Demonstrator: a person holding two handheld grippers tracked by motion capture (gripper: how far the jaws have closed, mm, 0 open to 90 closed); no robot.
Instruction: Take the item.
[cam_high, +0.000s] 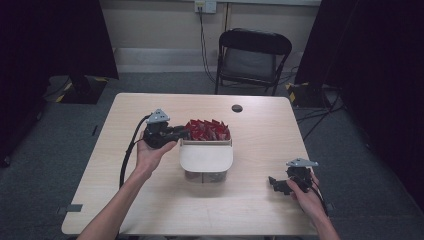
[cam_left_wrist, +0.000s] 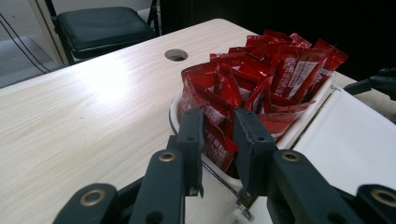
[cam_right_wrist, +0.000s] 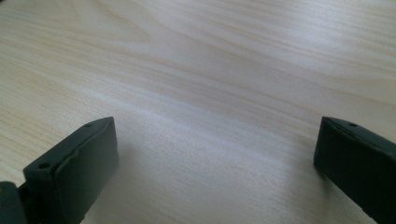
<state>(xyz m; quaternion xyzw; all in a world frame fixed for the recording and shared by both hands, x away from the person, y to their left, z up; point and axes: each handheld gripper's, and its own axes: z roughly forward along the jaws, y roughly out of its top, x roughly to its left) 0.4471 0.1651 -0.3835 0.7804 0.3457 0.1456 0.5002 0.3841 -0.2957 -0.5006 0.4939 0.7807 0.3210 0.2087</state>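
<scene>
Left hand-held gripper (cam_left_wrist: 218, 140): its jaws are reaching over the near rim of the bin (cam_high: 206, 159), and they are standing narrow with one red sachet between them. The pads are lying against the sachet's two sides (a pinch, as far as the left gripper view shows).

Pinched sachet (cam_left_wrist: 218, 145): it is standing on edge at the front of the pile, right at the jaw tips, its lower end sitting inside the bin.

Sachets (cam_high: 207, 129): a heap of red packets is filling the open part of the bin, just ahead of the left hand-held gripper and leaning away from it.

Bin: it is sitting on the tabletop (cam_high: 125, 165) directly in front of the left hand-held gripper; its pale lid half is lying to the far side of the jaws.

Right hand-held gripper (cam_high: 276, 184): it is resting low over the tabletop, well apart from the bin, with its jaws spread wide and bare wood between them.

Hole (cam_left_wrist: 176, 54): a round opening in the tabletop, beyond the left jaw tips and off to their left.

Chair (cam_high: 252, 57): it is standing past the far edge of the tabletop.
</scene>
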